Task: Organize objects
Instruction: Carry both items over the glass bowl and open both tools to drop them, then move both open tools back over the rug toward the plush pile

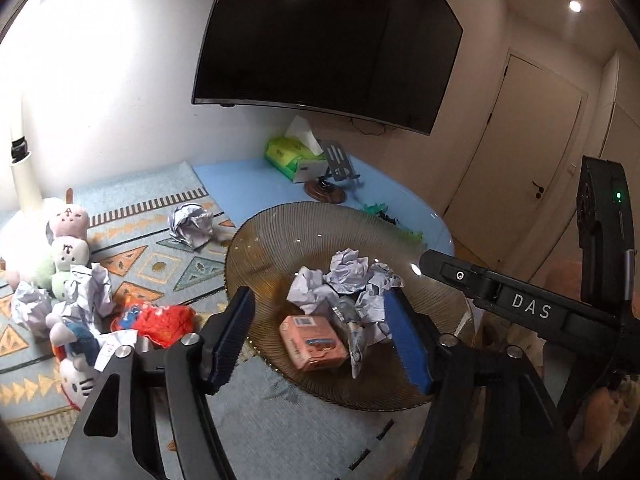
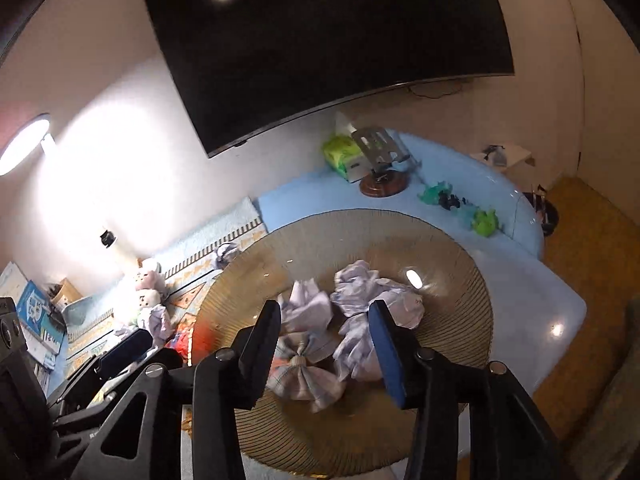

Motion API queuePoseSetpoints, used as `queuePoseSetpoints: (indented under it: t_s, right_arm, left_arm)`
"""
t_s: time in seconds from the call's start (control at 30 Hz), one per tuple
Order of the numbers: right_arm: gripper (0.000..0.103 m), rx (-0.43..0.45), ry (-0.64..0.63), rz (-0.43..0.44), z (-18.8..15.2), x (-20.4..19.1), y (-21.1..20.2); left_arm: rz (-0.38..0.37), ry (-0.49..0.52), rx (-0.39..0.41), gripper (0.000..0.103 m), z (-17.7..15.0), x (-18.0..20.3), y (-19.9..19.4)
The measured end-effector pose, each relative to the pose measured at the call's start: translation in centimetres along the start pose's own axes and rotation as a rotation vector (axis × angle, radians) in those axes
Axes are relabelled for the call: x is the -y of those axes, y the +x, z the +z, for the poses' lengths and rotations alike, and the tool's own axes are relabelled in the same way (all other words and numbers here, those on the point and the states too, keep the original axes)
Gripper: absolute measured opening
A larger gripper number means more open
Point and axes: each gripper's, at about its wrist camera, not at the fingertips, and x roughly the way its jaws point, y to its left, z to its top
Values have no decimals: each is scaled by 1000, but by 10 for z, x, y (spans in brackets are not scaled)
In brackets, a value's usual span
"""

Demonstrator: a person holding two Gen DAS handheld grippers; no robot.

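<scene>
Both grippers hang over the bowl (image 1: 256, 240), jaws apart, nothing pinched. Left gripper (image 1: 320, 338) has the pink box (image 1: 314, 342) and crumpled paper (image 1: 348, 276) just ahead between its fingers. Right gripper (image 2: 324, 350) frames paper wads (image 2: 376, 300) below. More paper (image 1: 191, 224) lies off left.

bowl (image 1: 280, 236): ribbed amber glass, glossy
paper balls (image 1: 352, 276): crumpled, matt
pink box (image 1: 312, 342): probably cardboard, smooth
table mat (image 1: 132, 256): woven cloth, matt
plush toys (image 1: 68, 240): soft, fuzzy
pads (image 1: 408, 344): blue, ribbed
</scene>
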Motion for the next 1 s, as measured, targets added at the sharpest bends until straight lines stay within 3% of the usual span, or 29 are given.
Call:
queuePoseSetpoints:
  t_s: [0.17, 0.27, 0.37, 0.47, 0.53, 0.57, 0.63, 0.8, 0.93, 1.0]
  right_arm:
    - [63, 37, -53, 66, -11, -35, -15]
    - [64, 60, -126, 128, -17, -66, -27]
    - [67, 71, -205, 201, -30, -102, -34]
    - [79, 67, -296, 240, -52, -141, -30]
    - [83, 60, -344, 284, -71, -162, -22]
    - [83, 55, -369, 291, -81, -171, -16]
    - [83, 36, -419, 280, -100, -188, 2]
    - [83, -2, -468, 249, -128, -202, 46]
    - [83, -18, -471, 169, -131, -203, 70]
    - [83, -58, -441, 191, -128, -200, 78]
  left_arm:
    - [33, -44, 31, 69, -12, -22, -35]
    - [88, -64, 69, 69, -23, -39, -67]
    - [195, -86, 118, 69, -39, -62, -104]
    - [356, -71, 116, 71, -50, -86, -130]
    - [430, -109, 129, 89, -58, -109, -147]
    - [452, -139, 143, 93, -63, -122, -155]
    - [494, -189, 161, 95, -72, -147, -165]
    - [624, -229, 97, 95, -104, -195, -160]
    - [664, -235, 52, 95, -117, -215, -146]
    - [658, -229, 37, 95, -116, -217, -143]
